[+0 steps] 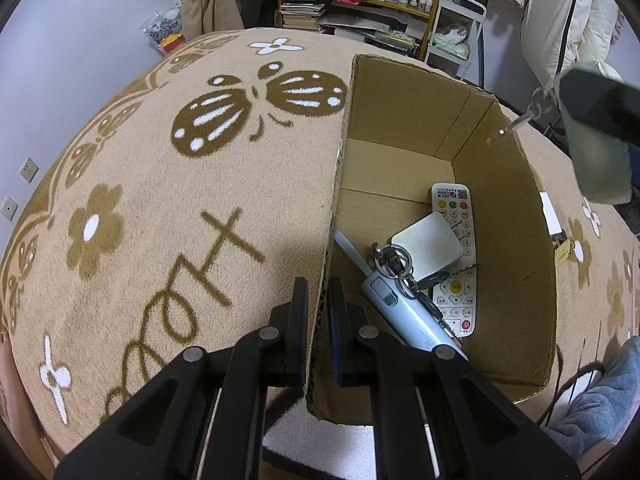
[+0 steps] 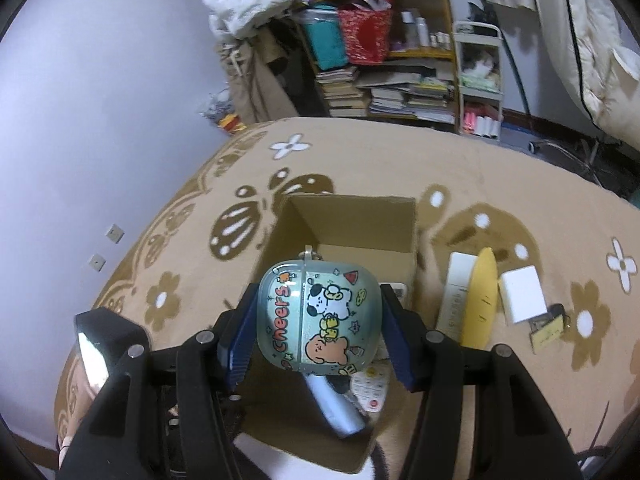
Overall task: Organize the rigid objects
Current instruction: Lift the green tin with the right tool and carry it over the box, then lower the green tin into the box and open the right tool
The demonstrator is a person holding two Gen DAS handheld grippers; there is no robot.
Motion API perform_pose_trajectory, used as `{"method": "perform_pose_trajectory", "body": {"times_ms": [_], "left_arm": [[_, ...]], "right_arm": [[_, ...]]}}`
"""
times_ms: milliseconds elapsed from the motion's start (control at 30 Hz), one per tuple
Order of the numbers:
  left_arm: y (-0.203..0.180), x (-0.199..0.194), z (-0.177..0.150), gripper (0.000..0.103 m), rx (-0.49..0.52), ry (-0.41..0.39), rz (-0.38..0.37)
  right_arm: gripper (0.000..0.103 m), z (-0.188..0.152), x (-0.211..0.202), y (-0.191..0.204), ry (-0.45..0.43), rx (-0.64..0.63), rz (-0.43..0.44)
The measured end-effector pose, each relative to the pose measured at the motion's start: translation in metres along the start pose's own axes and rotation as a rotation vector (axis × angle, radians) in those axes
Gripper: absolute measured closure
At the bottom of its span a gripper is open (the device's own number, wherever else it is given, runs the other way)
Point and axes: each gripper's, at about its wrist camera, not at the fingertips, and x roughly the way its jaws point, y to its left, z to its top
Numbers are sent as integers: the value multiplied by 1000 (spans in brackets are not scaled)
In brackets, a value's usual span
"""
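Note:
An open cardboard box point(image 1: 516, 240) stands on the patterned blanket. My left gripper point(image 1: 318, 292) is shut on the box's near left wall. Inside lie a white remote point(image 1: 460, 304), a white square case point(image 1: 428, 246), a key ring point(image 1: 394, 258) and a pale blue device point(image 1: 404, 316). My right gripper point(image 2: 318, 320) is shut on a mint cartoon earbud case point(image 2: 320, 316) marked "cheers", held above the box point(image 2: 352, 220). From the left wrist view the case point(image 1: 596, 160) shows at the upper right, a key chain dangling from it.
On the blanket right of the box lie a white flat box point(image 2: 456, 292), a yellow banana-shaped object point(image 2: 480, 300), a white block point(image 2: 522, 294) and a small tagged item point(image 2: 548, 330). A cluttered shelf point(image 2: 400, 80) and a white cart point(image 2: 480, 80) stand behind the bed.

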Motion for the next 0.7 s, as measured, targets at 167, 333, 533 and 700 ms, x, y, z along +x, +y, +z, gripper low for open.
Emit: {"method": "perform_pose_trajectory", "body": {"times_ms": [167,333,533,700], "left_arm": [[-1,-1,-1,94,-2,4,-4],[-1,-1,-1,94,-3,3,-4],[-1,-1,-1,94,-3,4,-4],[0,-1,0,93,-11,5,-8]], "right_arm": [[42,-2,2,6,0,-28,-4],[42,-7,21,-2,35,-14,0],[42,-18,50,-17,89,12,-13],[42,-24,61,-19,122,12,-58]]}}
